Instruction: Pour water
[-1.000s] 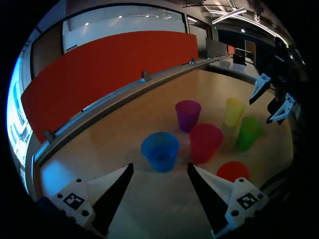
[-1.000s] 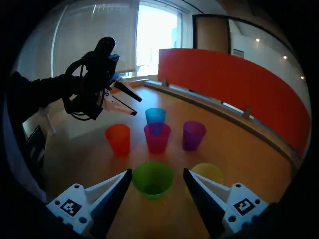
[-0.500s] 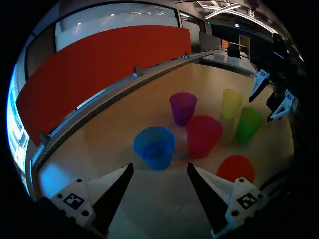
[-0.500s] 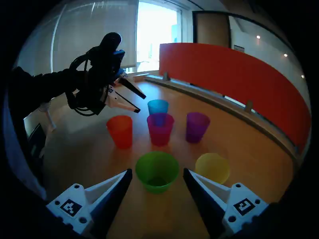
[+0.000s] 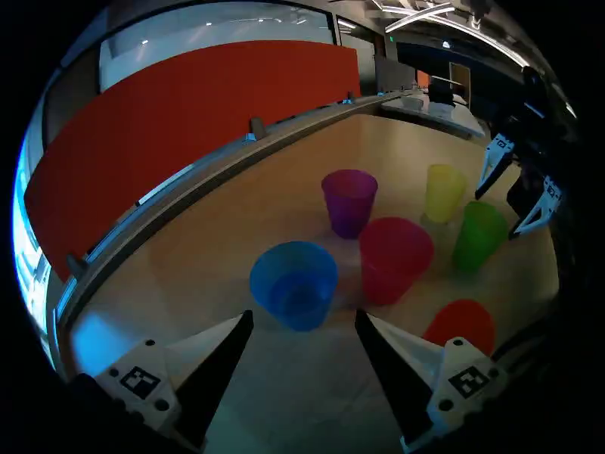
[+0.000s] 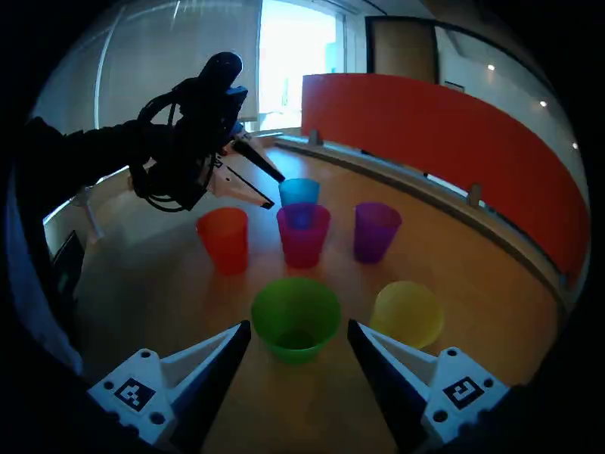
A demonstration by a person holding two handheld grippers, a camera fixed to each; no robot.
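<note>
- Currently the left claw (image 5: pixel 302 315) sits low and level over the desk (image 5: pixel 219 227). Its white wedge-shaped fingers are spread wide and released, grasping nothing.
- The blue cup (image 5: pixel 293 284) stands upright just beyond those tips, centred on the gap.
- The right claw (image 6: pixel 299 324) is posed the same way, low and pointing forward, with its fingers parted and released. The green cup (image 6: pixel 295 318) stands in the gap at the tips, and neither finger touches it.
- In the right gripper view the left claw appears farther off, at the end of a dark sleeve (image 6: pixel 83 170). It slants downward with its tips near the blue cup's rim.
- The cups are smooth, translucent plastic, tapered with round open mouths, and all stand upright, close together on the desk.
- The orange cup (image 6: pixel 224 238), magenta cup (image 6: pixel 303 234) and purple cup (image 6: pixel 376 231) form a row, with the blue cup behind the magenta one. The green cup and the yellow cup (image 6: pixel 408 312) stand nearer the right claw.
- Whether any cup holds water cannot be told.
- The desk is pale wood with a faint sheen, and a grey rail runs along its far edge below a matte red partition (image 5: pixel 189 106).
</note>
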